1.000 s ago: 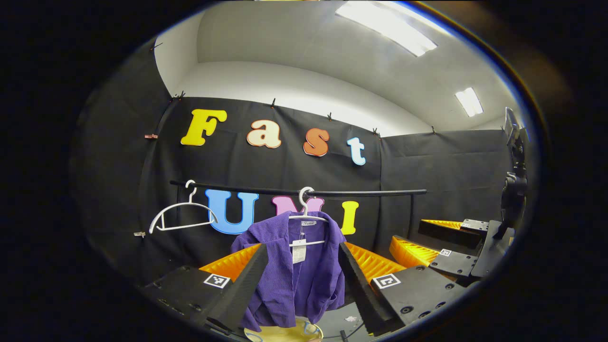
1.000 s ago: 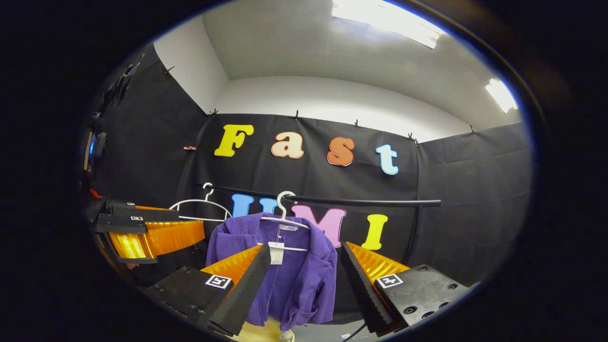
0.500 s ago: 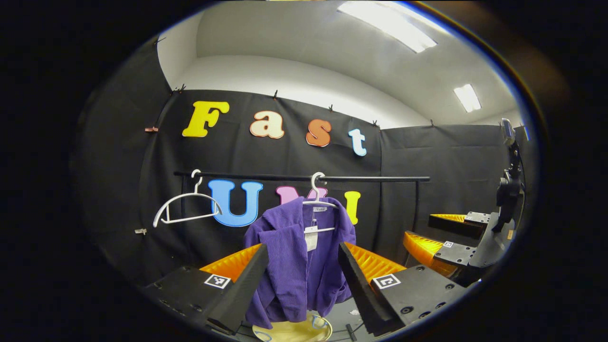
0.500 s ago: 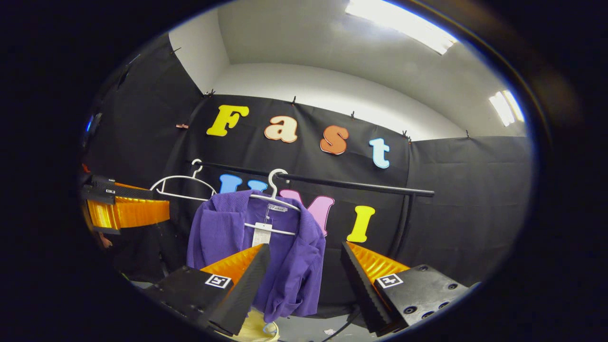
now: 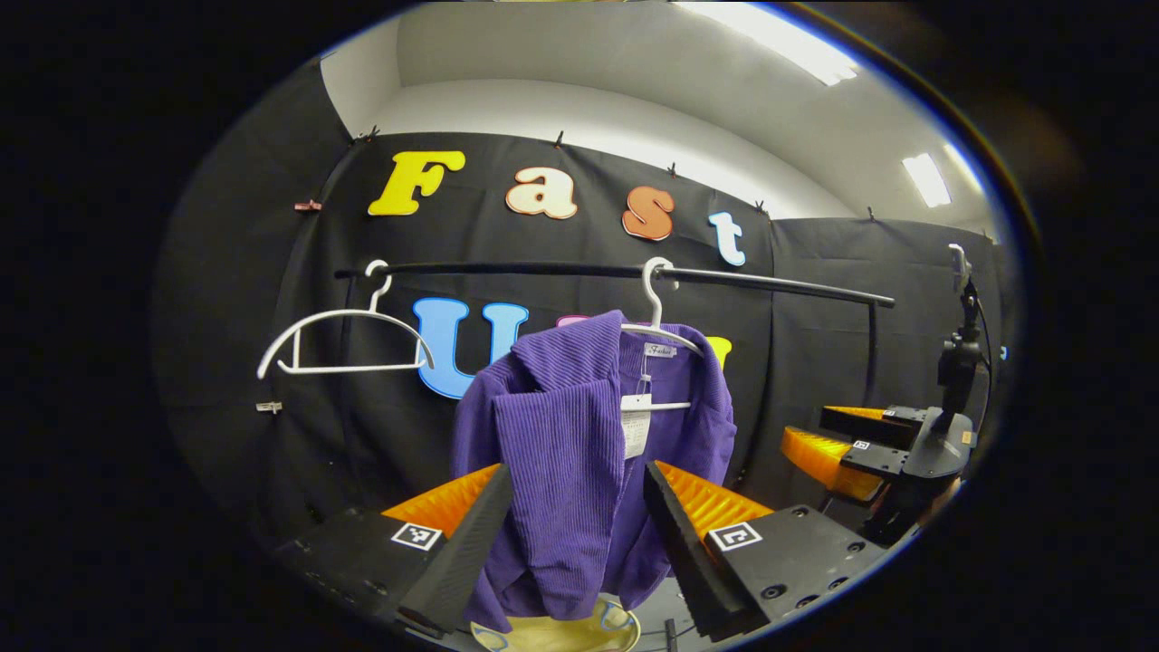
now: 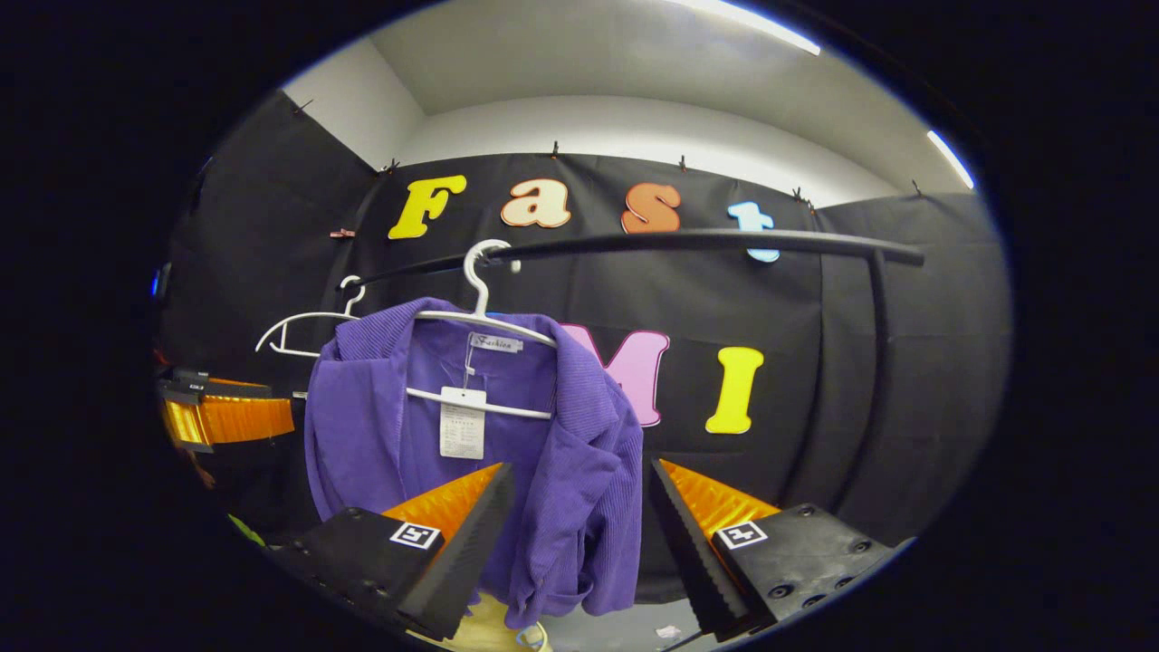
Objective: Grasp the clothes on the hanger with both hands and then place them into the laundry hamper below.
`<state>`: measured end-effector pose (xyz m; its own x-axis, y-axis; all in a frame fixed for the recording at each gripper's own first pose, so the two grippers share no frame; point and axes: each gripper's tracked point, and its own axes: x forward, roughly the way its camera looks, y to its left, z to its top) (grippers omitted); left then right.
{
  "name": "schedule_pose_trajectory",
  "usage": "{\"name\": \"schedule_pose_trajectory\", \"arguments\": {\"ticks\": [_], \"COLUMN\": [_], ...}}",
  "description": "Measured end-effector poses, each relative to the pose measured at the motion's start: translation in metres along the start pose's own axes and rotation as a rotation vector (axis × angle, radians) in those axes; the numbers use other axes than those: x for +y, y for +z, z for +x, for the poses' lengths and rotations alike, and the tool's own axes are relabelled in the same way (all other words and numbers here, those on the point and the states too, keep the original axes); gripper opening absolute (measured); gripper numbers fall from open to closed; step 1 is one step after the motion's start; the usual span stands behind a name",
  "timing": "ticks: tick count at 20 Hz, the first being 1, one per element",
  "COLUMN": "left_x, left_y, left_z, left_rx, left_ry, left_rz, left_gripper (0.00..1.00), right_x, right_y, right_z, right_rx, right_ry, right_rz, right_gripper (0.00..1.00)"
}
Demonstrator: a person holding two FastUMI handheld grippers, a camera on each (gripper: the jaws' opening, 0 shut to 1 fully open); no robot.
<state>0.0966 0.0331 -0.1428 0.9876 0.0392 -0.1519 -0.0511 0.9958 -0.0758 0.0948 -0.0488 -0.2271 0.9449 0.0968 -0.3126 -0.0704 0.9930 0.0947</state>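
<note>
Approach phase, nothing grasped yet. Purple jacket (image 5: 579,453) hangs on a white hanger (image 5: 659,321) hooked over the black rail (image 5: 770,282), with a paper tag (image 5: 636,426) dangling at the collar. Second white hanger (image 5: 340,330) sits bare further along the rail, near the other end.

Left hand-held gripper (image 5: 578,534) is wide open, holding nothing, fingers framing the jacket's left front panel. Right hand-held gripper (image 6: 579,534) is likewise spread wide and empty, lined up on the right front panel and sleeve (image 6: 589,507). In both views the cloth looks in front of the fingertips, not between them; can't tell the exact gap.

Hamper: pale yellow rim (image 5: 561,634) shows just under the jacket hem, so I judge it sits right below the drop point.

How I'd do the grasp:
- Push both in until the ribbed fabric sits deep between the fingers, then close. Thin edge bites will slip.
- Take one shoulder or lapel each, high up near the hanger, roughly symmetric.
- Avoid clamping the hanger wire or the tag.
- Lift the shoulders up and off the hanger ends rather than pulling straight down, otherwise the hook likely drags along or off the rail.
- Then lower together over the rim.
</note>
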Motion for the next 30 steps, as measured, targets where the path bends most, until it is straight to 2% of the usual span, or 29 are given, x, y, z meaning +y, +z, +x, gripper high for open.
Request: {"name": "schedule_pose_trajectory", "arguments": {"ticks": [1,3,5,9,13,14,16,19,21,23,25,26,27,28,29,30], "left_x": [0.0,0.014,0.026,0.027,0.045,0.052,0.058,0.04,0.023,0.012,0.004,0.002,0.002,0.004,0.007,0.01], "left_y": [-0.014,-0.037,-0.059,-0.087,-0.098,-0.099,-0.104,-0.107,-0.105,-0.106,-0.106,-0.107,-0.106,-0.108,-0.11,-0.112], "left_z": [0.01,0.024,0.036,0.052,0.059,0.056,0.059,0.064,0.073,0.082,0.088,0.094,0.095,0.098,0.102,0.103], "left_rx": [0.029,0.048,0.073,0.092,0.101,0.096,0.113,0.12,0.114,0.122,0.124,0.122,0.123,0.129,0.14,0.145], "left_ry": [0.005,0.06,0.118,0.159,0.244,0.265,0.272,0.221,0.18,0.155,0.136,0.137,0.143,0.151,0.158,0.169], "left_rz": [-0.041,-0.054,-0.015,0.052,0.002,-0.013,-0.042,-0.055,-0.056,-0.05,-0.062,-0.065,-0.059,-0.053,-0.051,-0.056], "left_gripper": [0.91,0.91,0.91,0.87,0.86,0.83,0.86,0.84,0.81,0.8,0.77,0.74,0.65,0.6,0.43,0.27], "right_x": [-0.001,0.005,0.002,0.016,0.027,0.027,0.03,0.036,0.043,0.052,0.062,0.059,0.056,0.057,0.061,0.062], "right_y": [-0.018,-0.044,-0.07,-0.132,-0.151,-0.155,-0.162,-0.167,-0.166,-0.16,-0.155,-0.155,-0.156,-0.158,-0.155,-0.154], "right_z": [0.011,0.025,0.038,0.055,0.072,0.074,0.079,0.085,0.085,0.083,0.082,0.083,0.085,0.087,0.084,0.083], "right_rx": [0.031,0.054,0.08,0.233,0.258,0.266,0.281,0.294,0.303,0.303,0.293,0.284,0.275,0.275,0.277,0.28], "right_ry": [0.029,0.091,0.107,0.176,0.219,0.22,0.23,0.251,0.275,0.301,0.324,0.311,0.297,0.294,0.319,0.331], "right_rz": [0.004,-0.017,-0.027,0.05,0.044,0.049,0.064,0.067,0.09,0.111,0.094,0.058,0.021,0.0,0.001,0.002], "right_gripper": [0.94,0.96,0.96,0.96,0.96,0.96,0.96,0.95,0.88,0.76,0.56,0.44,0.35,0.18,0.12,0.11]}}
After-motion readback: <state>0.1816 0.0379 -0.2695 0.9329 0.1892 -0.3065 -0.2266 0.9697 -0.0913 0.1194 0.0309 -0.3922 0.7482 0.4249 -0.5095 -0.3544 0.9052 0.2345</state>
